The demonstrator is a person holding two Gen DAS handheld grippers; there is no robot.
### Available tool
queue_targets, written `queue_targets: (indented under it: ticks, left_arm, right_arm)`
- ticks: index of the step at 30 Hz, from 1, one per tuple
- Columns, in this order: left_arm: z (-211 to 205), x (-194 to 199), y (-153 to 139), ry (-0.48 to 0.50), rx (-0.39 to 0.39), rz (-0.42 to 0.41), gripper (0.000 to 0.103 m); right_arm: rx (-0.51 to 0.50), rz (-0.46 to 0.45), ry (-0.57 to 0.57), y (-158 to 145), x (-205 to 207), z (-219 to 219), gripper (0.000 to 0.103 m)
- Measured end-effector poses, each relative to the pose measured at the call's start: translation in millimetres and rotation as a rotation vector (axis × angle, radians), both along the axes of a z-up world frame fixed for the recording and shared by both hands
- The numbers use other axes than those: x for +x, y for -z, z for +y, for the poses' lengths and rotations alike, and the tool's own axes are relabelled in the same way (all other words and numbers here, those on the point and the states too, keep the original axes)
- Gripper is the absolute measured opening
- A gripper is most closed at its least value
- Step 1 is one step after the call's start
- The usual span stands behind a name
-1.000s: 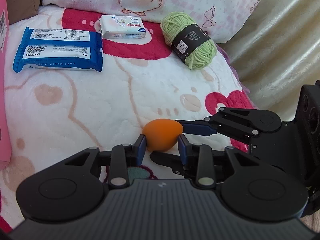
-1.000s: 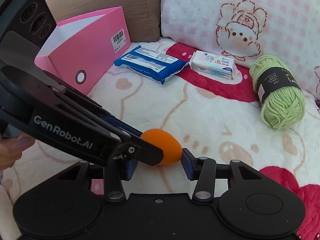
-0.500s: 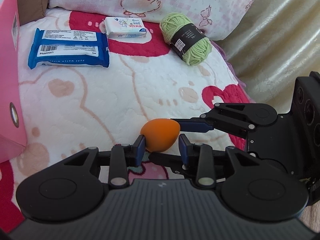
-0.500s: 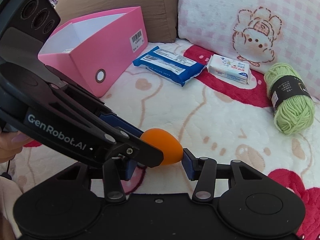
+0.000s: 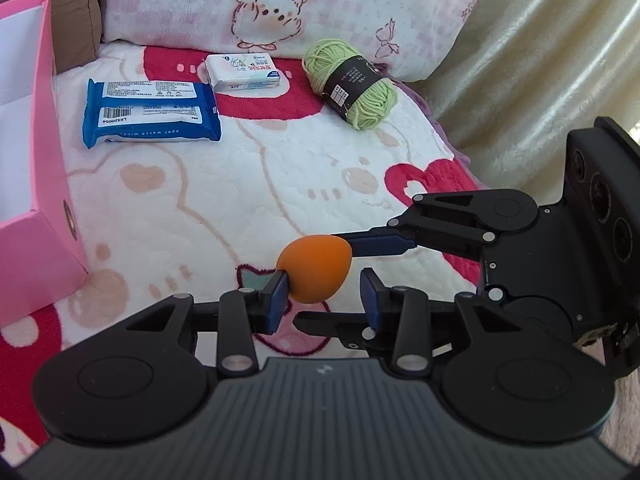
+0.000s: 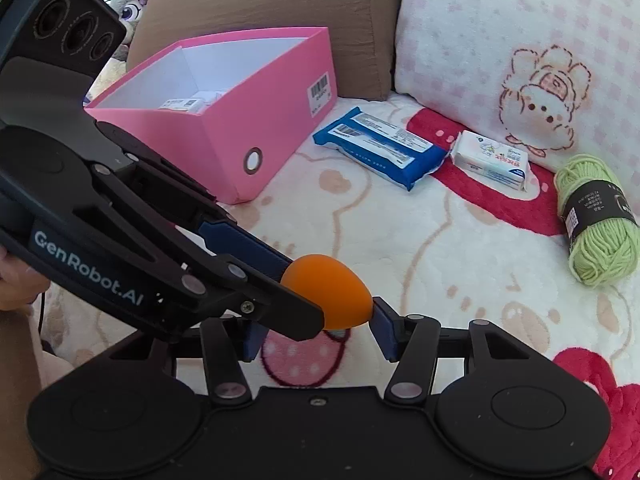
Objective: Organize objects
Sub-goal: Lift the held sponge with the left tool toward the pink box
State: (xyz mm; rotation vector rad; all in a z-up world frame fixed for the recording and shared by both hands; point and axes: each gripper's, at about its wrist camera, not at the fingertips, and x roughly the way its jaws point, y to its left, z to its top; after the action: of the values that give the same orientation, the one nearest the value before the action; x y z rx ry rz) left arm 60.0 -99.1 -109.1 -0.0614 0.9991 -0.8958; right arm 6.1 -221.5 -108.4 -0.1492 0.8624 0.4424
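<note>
left jaws [image 5: 323,294]: opening; orange egg-shaped sponge [image 5: 315,269] between them, left pad touching it, right pad clear w/ a visible gap
right jaws [image 6: 320,330]: also opening; same sponge between them, right pad against its tip; left pad hidden behind my other gripper, so can't tell if it's pressing
sponge pos: up off the blanket [image 5: 248,184], where both grippers meet, near front edge of bed
crossing: left gripper cuts diagonally across right-wrist view, its finger over the sponge's left side
pink box [image 6: 224,120]: open top, left side of bed, a labelled pack partly visible inside
blue wipes pack [image 5: 150,116]: flat on blanket, just right of box
white tissue pack [image 5: 242,72]: behind wipes, near pillow [image 5: 280,4]
green yarn ball [image 5: 352,82]: right of tissue pack, black label band, lying apart from the rest
brown cushion [image 6: 280,4]: behind box
my hand [image 6: 20,284]: partly visible at left edge, on left gripper
</note>
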Motion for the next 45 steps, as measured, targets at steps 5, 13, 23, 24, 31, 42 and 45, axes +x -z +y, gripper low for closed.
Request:
queue_targets:
  ticks: [5, 13, 23, 24, 31, 42, 45]
  left_arm:
    - [8.3, -7.0, -6.6, 0.014, 0.001, 0.008, 0.042]
    - [21.5, -18.7, -15.8, 0.007, -0.036, 0.028, 0.047]
    - [40.2, -30.6, -32.7, -0.013, -0.088, 0.031, 0.039]
    - [42.5, -32.1, -34.4, -0.013, -0.090, 0.030, 0.039]
    - [60.7, -43.5, -49.9, -0.023, -0.098, 0.008, 0.039]
    - [94.5, -58.0, -92.7, -0.087, -0.055, -0.053, 0.039]
    - [109.0, -60.7, -108.5, -0.109, -0.036, -0.074, 0.038]
  right_arm:
    - [0.000, -0.002, -0.016, -6.4, -8.0, 10.0, 0.063]
    - [0.003, -0.016, -0.023, -19.7, -17.7, 20.5, 0.065]
    - [0.008, -0.063, -0.024, -39.0, -29.4, 31.8, 0.070]
    - [0.005, -0.070, -0.026, -40.7, -31.1, 33.7, 0.070]
    - [-0.052, -0.149, -0.076, -59.0, -48.2, 55.0, 0.070]
    - [0.002, -0.197, -0.090, -95.4, -55.0, 90.1, 0.073]
    - [0.048, -0.180, -0.096, -103.7, -49.1, 98.2, 0.073]
